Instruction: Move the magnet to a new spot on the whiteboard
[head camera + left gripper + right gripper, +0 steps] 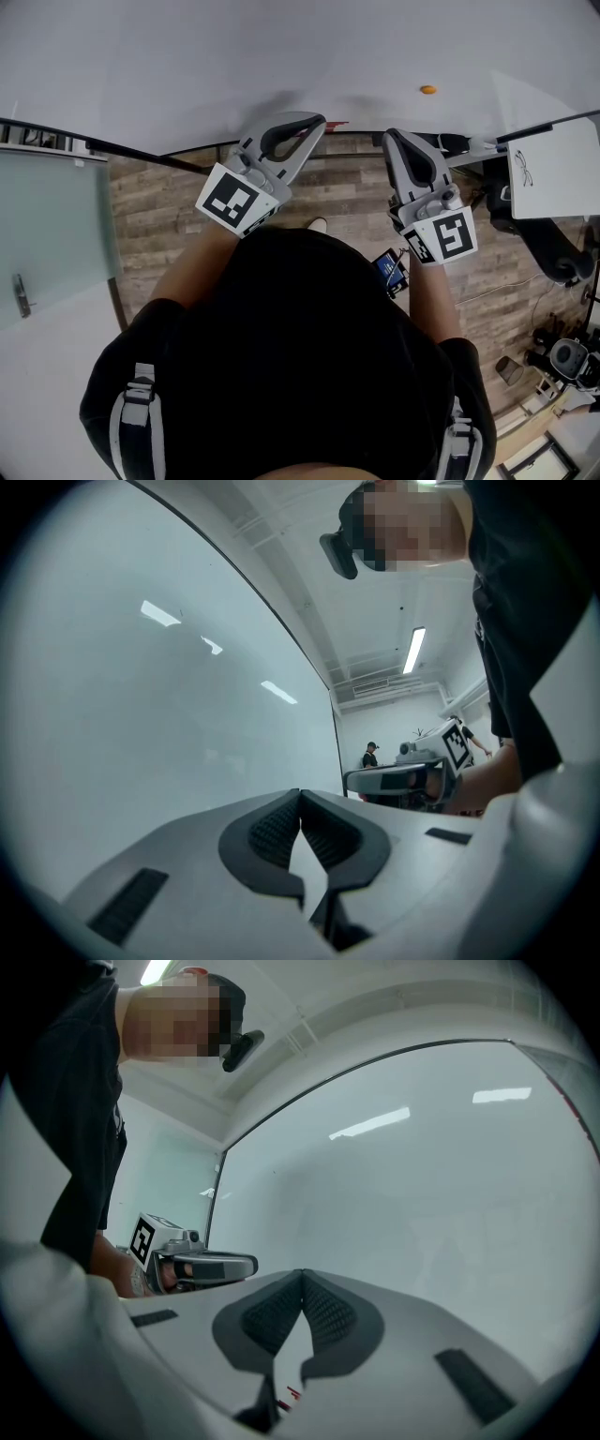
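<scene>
A: Jaws?
B: L gripper (314, 120) & R gripper (394, 139) both sitting shut, empty, side by side near whiteboard (281, 47) lower edge
A: Magnet (427, 90)?
B: Sticking on board up-right of R gripper, apart; bare board spreading all round it

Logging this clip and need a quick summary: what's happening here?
A person stands at the whiteboard holding a tool in each hand. The left tool and right tool are both shut and empty, pointing toward the board. The orange magnet sits on the board just past the right tool, untouched.
</scene>
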{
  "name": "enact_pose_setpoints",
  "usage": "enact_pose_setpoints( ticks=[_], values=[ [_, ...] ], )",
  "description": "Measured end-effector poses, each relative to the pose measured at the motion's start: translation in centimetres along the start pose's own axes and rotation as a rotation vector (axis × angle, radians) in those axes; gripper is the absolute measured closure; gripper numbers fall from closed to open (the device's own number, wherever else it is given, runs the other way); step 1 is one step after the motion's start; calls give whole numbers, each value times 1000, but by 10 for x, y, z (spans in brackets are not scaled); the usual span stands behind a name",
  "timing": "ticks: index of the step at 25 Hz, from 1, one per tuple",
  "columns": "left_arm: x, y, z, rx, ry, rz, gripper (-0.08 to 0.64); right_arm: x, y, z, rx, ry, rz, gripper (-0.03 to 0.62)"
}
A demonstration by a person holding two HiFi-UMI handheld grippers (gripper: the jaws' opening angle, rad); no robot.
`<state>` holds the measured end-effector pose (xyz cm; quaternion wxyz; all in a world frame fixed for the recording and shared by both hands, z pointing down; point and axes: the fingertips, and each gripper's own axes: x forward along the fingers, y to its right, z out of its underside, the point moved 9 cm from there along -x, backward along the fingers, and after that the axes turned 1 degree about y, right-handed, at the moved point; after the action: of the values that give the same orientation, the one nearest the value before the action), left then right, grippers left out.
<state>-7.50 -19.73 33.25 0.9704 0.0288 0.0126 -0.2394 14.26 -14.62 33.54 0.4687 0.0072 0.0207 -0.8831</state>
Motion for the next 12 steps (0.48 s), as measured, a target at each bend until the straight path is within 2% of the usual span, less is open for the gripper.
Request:
enact_pose_setpoints(
  ticks=[12],
  values=[
    [0,-4,4,1,-3,-12,557,2,4,4,16,6,8,592]
  ],
)
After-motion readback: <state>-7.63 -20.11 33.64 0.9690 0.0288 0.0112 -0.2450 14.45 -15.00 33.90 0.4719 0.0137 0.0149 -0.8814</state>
